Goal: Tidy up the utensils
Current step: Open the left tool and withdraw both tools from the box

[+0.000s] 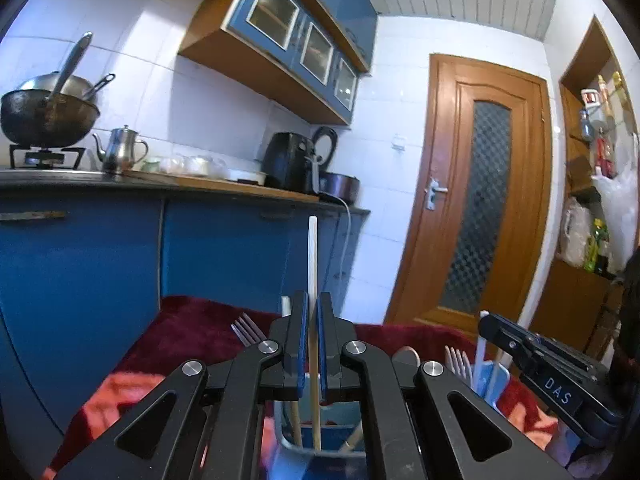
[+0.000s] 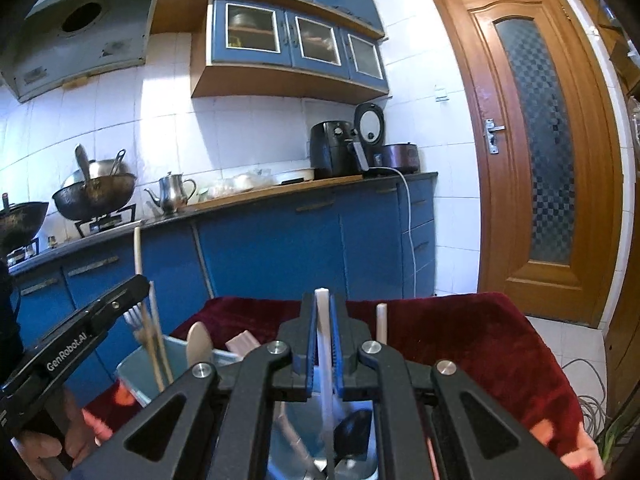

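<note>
My left gripper (image 1: 313, 300) is shut on a long wooden chopstick (image 1: 313, 256) that stands upright out of a light blue holder (image 1: 332, 420). More wooden sticks stand in that holder. In the right wrist view the same left gripper (image 2: 140, 284) and chopstick (image 2: 138, 248) appear at the left, above the blue holder (image 2: 138, 372), which holds a wooden spoon (image 2: 199, 342). My right gripper (image 2: 323, 308) is shut on a white utensil handle (image 2: 322, 300) that runs down into a second pale holder (image 2: 292, 452) beside a black spoon (image 2: 354, 426). The right gripper (image 1: 490, 326) also shows at the right of the left wrist view.
A dark red velvet cloth (image 2: 460, 340) covers the table under both holders. A metal fork (image 1: 246, 330) and white plastic forks (image 1: 458, 360) stick up nearby. A hand (image 2: 48, 444) grips the left tool. Blue cabinets (image 2: 272, 248) and a wooden door (image 2: 536, 140) stand behind.
</note>
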A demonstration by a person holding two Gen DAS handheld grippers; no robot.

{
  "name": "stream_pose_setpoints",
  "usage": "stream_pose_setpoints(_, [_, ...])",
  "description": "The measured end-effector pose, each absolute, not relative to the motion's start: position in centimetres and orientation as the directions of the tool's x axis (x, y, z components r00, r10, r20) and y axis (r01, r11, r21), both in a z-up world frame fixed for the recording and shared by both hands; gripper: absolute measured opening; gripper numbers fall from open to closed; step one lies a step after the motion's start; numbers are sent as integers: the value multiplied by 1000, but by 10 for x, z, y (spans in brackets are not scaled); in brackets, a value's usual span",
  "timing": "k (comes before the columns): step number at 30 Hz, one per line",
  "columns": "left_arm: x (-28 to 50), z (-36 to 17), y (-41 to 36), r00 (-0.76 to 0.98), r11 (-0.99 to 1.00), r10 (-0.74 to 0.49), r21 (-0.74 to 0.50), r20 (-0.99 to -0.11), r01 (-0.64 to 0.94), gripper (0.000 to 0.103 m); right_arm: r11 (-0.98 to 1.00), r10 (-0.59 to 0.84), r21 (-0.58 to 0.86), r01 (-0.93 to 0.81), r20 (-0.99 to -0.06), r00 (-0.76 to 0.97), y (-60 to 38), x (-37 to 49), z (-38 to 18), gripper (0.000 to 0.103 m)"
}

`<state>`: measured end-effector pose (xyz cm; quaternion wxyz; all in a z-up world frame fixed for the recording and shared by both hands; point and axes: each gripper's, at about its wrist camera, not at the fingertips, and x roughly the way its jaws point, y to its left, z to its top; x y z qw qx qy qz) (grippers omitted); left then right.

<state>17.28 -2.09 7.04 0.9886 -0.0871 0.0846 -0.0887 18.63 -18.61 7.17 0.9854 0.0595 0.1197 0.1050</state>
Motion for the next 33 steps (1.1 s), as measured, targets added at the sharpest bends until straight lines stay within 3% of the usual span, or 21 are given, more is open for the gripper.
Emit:
stream_pose_setpoints(2, [171,70,-23,963,967,-208,-181,-169,177,5,969,229,143,-201,-223,947,-185,181,73,11])
stream_pose_setpoints(7, [161,72,-25,957,967,-219,-173,-189,187,31,965,242,156,-212,-210,947,-186,167,79,23])
stream_pose_setpoints(14, [147,78,-19,944,959,-239,-207,-228,193,34,965,234,166,-200,-217,948,-188,146,87,28])
stream_pose_setpoints(33, [82,83,-17,880,956,-276,-206,-386,209,34,966,223,203,-162,-327,918,-195,64,92,32])
